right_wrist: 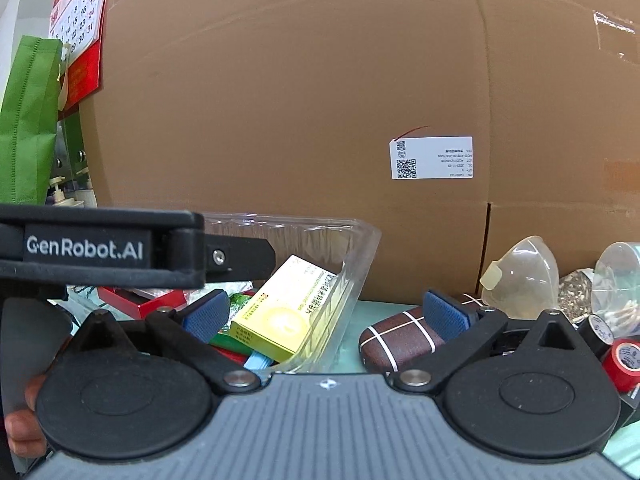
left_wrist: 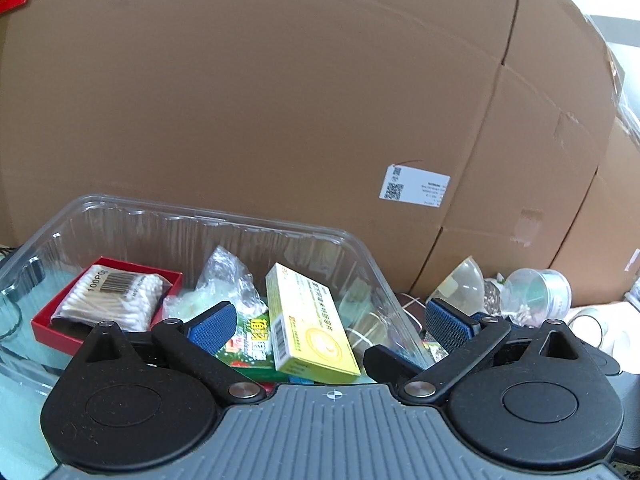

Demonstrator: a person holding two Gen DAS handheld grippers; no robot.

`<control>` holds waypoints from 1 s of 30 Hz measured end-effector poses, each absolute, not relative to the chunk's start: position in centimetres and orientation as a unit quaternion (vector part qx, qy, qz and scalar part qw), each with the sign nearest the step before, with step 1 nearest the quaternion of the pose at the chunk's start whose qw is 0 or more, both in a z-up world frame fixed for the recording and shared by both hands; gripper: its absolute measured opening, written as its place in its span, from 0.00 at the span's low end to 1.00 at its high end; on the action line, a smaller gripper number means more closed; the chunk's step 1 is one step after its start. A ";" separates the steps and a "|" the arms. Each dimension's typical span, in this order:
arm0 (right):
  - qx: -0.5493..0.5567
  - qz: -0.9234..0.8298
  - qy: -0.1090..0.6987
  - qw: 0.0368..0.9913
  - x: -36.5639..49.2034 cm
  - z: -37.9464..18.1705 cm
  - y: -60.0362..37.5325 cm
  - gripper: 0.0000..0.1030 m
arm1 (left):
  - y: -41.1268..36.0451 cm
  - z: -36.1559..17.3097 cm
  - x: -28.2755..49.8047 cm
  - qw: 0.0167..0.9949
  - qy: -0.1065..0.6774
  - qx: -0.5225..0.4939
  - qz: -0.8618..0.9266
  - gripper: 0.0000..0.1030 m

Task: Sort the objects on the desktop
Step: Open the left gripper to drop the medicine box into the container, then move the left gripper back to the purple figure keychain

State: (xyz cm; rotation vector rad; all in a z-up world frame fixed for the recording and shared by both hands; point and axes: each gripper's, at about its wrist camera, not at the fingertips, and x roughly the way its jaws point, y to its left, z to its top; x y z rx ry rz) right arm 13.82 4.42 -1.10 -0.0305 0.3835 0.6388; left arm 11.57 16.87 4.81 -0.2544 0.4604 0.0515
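Sorting looks partly done, judging by how things lie. Left hand-held gripper (left_wrist: 334, 322): jaws spread wide, nothing between the pads. It hangs over the near edge of the clear plastic tray (left_wrist: 208, 216).

Tray contents, left to right ahead of this hand-held gripper:
- red box (left_wrist: 48, 326) ahead-left, with a bag of cotton swabs (left_wrist: 112, 298) lying on it
- crinkled clear bag (left_wrist: 224, 276), ahead of the left finger
- green packet (left_wrist: 250, 340), flat, partly under the yellow box
- yellow box (left_wrist: 308, 324), between the jaws' line and just ahead

Yellow box: long axis runs away from the hand-held gripper, far end leaning slightly left; it rests tilted on the items under it, not flat.

Right hand-held gripper (right_wrist: 334, 314): jaws also spread, empty. The tray's right wall sits ahead between its fingers, the yellow box inside to its front-left.

Left to sort, judged from what stays on the table (right_wrist: 360, 308) outside the tray: brown case with white stripes (right_wrist: 400, 338) just by the right finger, long axis across; further right a clear cup (right_wrist: 520, 276), a jar of swabs (right_wrist: 618, 276), a black roll (right_wrist: 598, 330) and a red roll of tape (right_wrist: 624, 362).
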 end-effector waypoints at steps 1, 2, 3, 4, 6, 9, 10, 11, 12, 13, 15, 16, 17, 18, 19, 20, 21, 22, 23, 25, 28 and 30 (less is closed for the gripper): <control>-0.015 0.312 0.188 0.931 13.7 -1.1 4.3 1.00 | 16.6 4.8 11.4 0.966 0.228 -0.123 0.025 1.00; -0.014 0.312 0.188 0.931 13.7 -1.0 4.2 1.00 | 16.4 4.8 11.3 0.966 0.228 -0.120 0.024 1.00; -0.012 0.312 0.189 0.931 13.6 -1.0 4.1 1.00 | 16.2 4.9 11.1 0.966 0.228 -0.117 0.023 1.00; -0.010 0.313 0.190 0.931 13.5 -0.9 3.9 1.00 | 15.9 4.9 11.0 0.967 0.228 -0.114 0.022 1.00; -0.007 0.313 0.189 0.931 13.2 -0.7 3.6 1.00 | 15.5 5.1 10.8 0.967 0.228 -0.109 0.019 1.00; -0.006 0.312 0.187 0.931 12.7 -0.4 3.1 1.00 | 14.8 5.3 10.5 0.968 0.228 -0.106 0.016 1.00; -0.006 0.312 0.185 0.932 12.6 -0.3 2.9 1.00 | 14.6 5.4 10.3 0.968 0.227 -0.105 0.016 1.00; -0.005 0.312 0.183 0.932 12.4 -0.2 2.7 1.00 | 14.3 5.5 10.2 0.968 0.227 -0.103 0.015 1.00; -0.004 0.312 0.182 0.932 12.3 -0.1 2.5 1.00 | 14.1 5.6 10.0 0.969 0.227 -0.101 0.014 1.00; -0.002 0.312 0.181 0.932 12.2 0.0 2.3 1.00 | 13.8 5.7 9.8 0.969 0.227 -0.098 0.013 1.00; 0.000 0.313 0.180 0.933 11.8 0.1 1.8 1.00 | 13.1 5.9 9.4 0.970 0.226 -0.091 0.011 1.00; 0.001 0.313 0.179 0.933 11.7 0.2 1.6 1.00 | 12.8 5.9 9.2 0.970 0.225 -0.088 0.009 1.00; 0.003 0.313 0.178 0.933 11.6 0.2 1.4 1.00 | 12.4 6.0 9.1 0.971 0.225 -0.085 0.006 1.00; 0.004 0.313 0.177 0.933 11.4 0.2 1.1 1.00 | 12.1 6.1 9.0 0.971 0.224 -0.081 0.003 1.00; 0.005 0.314 0.176 0.933 11.3 0.2 0.9 1.00 | 11.7 6.1 8.8 0.972 0.222 -0.079 0.001 1.00; 0.006 0.314 0.175 0.933 11.1 0.3 0.6 1.00 | 11.4 6.2 8.7 0.972 0.221 -0.077 0.000 1.00; 0.008 0.314 0.175 0.933 11.0 0.2 0.3 1.00 | 11.1 6.2 8.6 0.972 0.221 -0.076 -0.002 1.00; 0.009 0.315 0.175 0.933 10.9 0.2 0.0 1.00 | 10.7 6.3 8.5 0.972 0.221 -0.075 -0.004 1.00; 0.011 0.315 0.176 0.933 10.7 0.2 -0.3 1.00 | 10.4 6.3 8.3 0.972 0.221 -0.075 -0.005 1.00; 0.017 0.317 0.178 0.932 10.3 0.0 -1.2 1.00 | 9.6 6.3 8.0 0.973 0.221 -0.073 -0.008 1.00; 0.026 0.320 0.179 0.930 9.4 -0.5 -2.8 1.00 | 8.2 5.9 7.1 0.975 0.211 -0.067 -0.018 1.00; 0.026 0.319 0.175 0.931 8.7 -1.0 -3.8 1.00 | 7.1 5.3 6.5 0.976 0.208 -0.066 -0.023 1.00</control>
